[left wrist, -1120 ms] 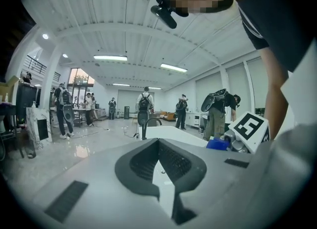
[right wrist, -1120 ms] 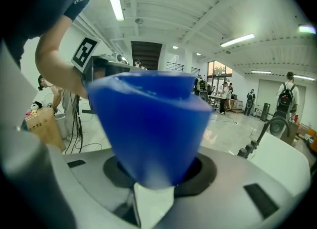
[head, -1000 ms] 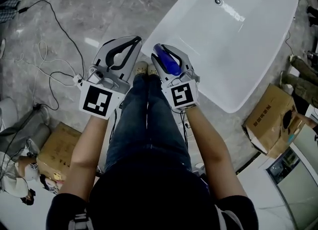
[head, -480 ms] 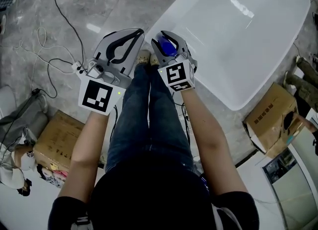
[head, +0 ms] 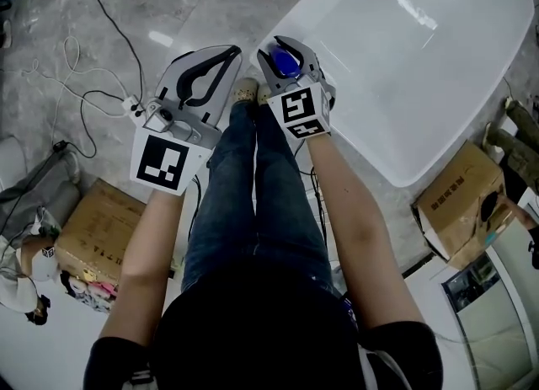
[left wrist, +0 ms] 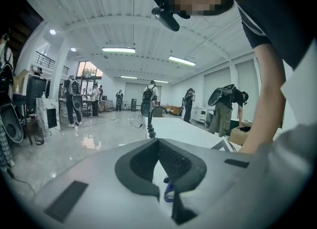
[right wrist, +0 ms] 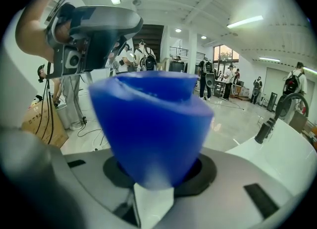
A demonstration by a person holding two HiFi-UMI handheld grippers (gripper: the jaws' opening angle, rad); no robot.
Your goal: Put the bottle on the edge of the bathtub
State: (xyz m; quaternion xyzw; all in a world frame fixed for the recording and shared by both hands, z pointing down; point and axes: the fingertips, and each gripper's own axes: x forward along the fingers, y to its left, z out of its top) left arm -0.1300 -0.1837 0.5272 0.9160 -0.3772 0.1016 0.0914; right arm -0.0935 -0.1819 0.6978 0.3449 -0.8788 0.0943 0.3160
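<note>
The person is standing with both grippers held out above their jeans (head: 253, 203). The left gripper (head: 222, 60) is hanging with its jaws brought together and nothing between them. The right gripper (head: 285, 48) is clamping a blue bottle (head: 285, 65), which is filling most of the right gripper view. The bottle is being held in the air close to the near corner of the white bathtub (head: 383, 165), not resting on its edge. A cardboard box (head: 459, 199) is sitting on the grey floor (head: 194, 1) beyond the tub's right side.
</note>
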